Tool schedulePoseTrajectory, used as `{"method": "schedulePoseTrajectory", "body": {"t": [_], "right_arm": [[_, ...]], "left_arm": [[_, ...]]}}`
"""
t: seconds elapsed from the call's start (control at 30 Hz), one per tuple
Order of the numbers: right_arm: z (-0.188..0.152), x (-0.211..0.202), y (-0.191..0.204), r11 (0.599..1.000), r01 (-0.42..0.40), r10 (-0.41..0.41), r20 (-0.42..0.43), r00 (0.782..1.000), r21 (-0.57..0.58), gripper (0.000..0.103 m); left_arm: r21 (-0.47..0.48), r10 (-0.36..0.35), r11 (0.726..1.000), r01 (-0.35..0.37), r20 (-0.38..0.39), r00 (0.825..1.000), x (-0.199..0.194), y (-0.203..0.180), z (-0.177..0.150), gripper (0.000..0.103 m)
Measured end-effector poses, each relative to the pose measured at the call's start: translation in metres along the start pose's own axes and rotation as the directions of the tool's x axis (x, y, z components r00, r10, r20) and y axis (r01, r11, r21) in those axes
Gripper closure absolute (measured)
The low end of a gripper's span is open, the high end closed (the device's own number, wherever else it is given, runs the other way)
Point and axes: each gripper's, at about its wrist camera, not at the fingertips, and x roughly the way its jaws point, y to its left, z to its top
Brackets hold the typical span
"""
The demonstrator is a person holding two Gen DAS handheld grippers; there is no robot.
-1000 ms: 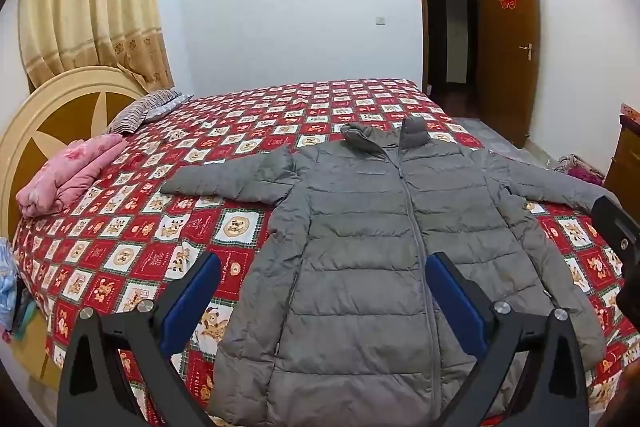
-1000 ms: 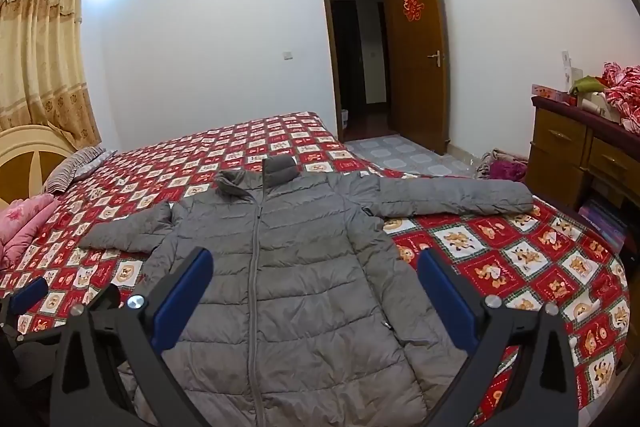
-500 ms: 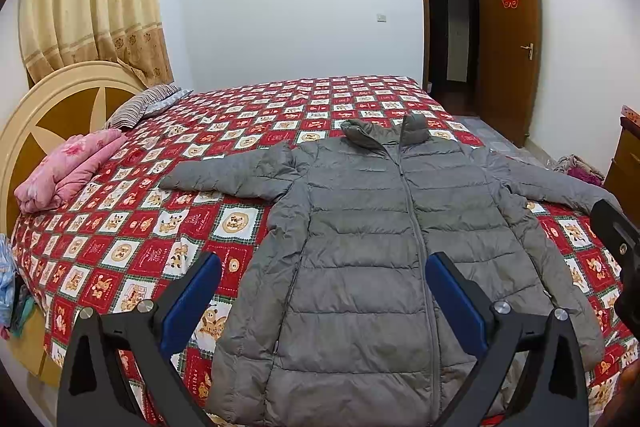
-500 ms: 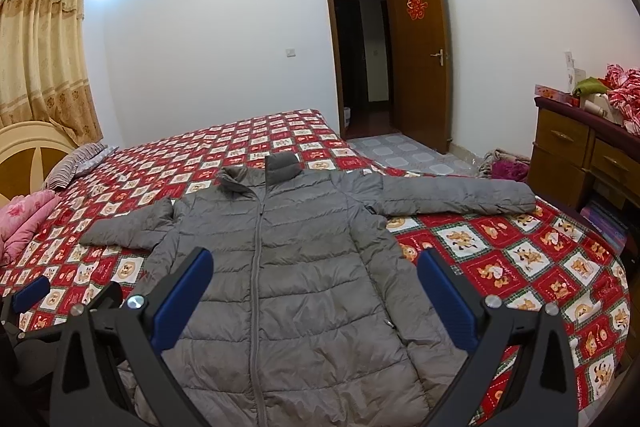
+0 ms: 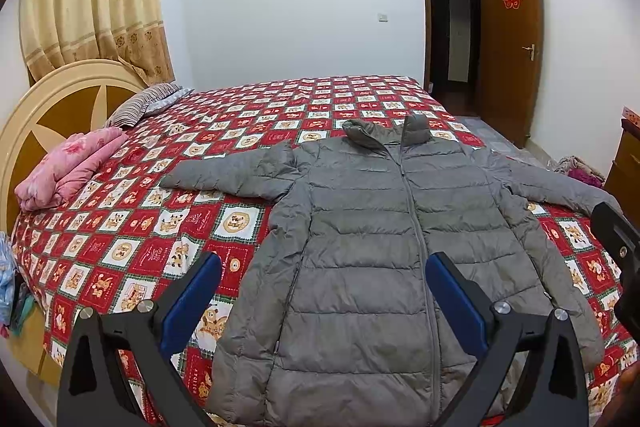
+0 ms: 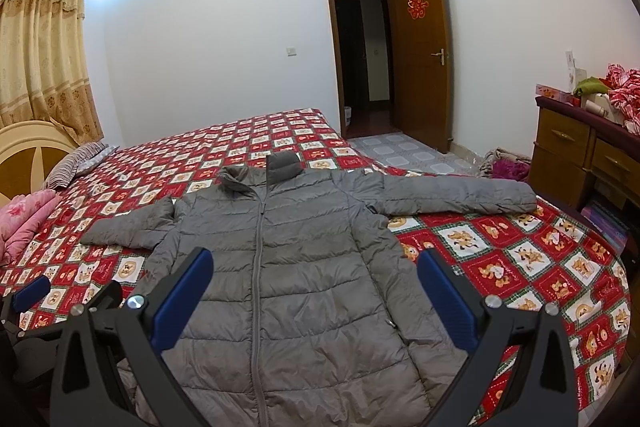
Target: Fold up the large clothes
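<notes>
Left gripper (image 5: 323, 301): jaws spread wide, nothing between the blue pads (image 5: 191, 303), held above the lower half of the grey puffer jacket (image 5: 372, 267), no contact visible. Right gripper (image 6: 314, 297): jaws likewise spread wide and empty, poised over the jacket's lower front beside the zipper (image 6: 258, 267). Jacket lies flat, front up, zipped, collar toward the far side of the bed, both sleeves stretched out sideways; hem at the near edge. Under it, the red patterned bedspread (image 5: 132, 227). Folded pink blanket (image 5: 68, 169) and striped pillow (image 5: 140, 103) rest near the headboard (image 5: 52, 95), well apart from the jacket. Wooden door (image 6: 420, 59) stands open; dresser (image 6: 580, 155) at right.
</notes>
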Motion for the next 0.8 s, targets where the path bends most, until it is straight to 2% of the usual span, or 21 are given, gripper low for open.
{"method": "schedulePoseTrajectory", "body": {"t": [0.8], "right_arm": [[-0.0026,0.0004,0.0027,1.000,-0.004,0.004,-0.003,1.000,0.000,0.000]], "left_arm": [[-0.006,-0.001,1.000,0.001,-0.010,1.000,0.0012,0.0028,-0.0006,0.001]]}}
